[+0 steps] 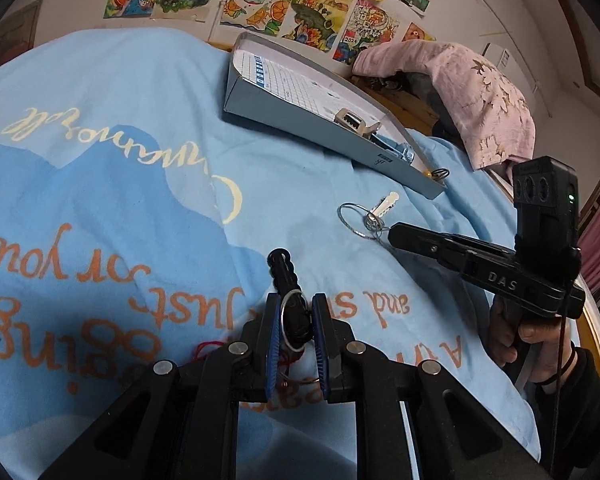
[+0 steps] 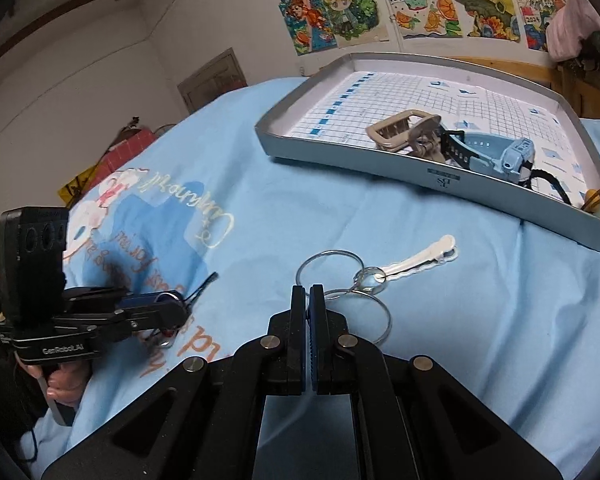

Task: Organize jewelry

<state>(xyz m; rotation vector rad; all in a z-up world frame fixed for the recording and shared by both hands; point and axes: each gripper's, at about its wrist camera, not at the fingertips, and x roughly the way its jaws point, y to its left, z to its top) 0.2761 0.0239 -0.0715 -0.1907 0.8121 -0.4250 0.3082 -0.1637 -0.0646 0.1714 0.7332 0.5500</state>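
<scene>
Pinching a black hair clip (image 1: 286, 276) between its blue pads, the left gripper (image 1: 296, 334) is holding it with a loose silver ring (image 1: 290, 320) threaded round the clip, so a slackening squeeze is risking the ring sliding off onto the blue blanket (image 1: 140, 120). Farther right, the right gripper (image 2: 308, 300) is closing narrowly on the wire of linked silver hoops (image 2: 346, 280), with a white clip (image 2: 420, 258) trailing ahead of its tips. Lifting now is likely leaving the chain swinging and snagging the grey tray (image 2: 380, 162) wall beyond, where a watch (image 2: 496, 156) is already lying.
</scene>
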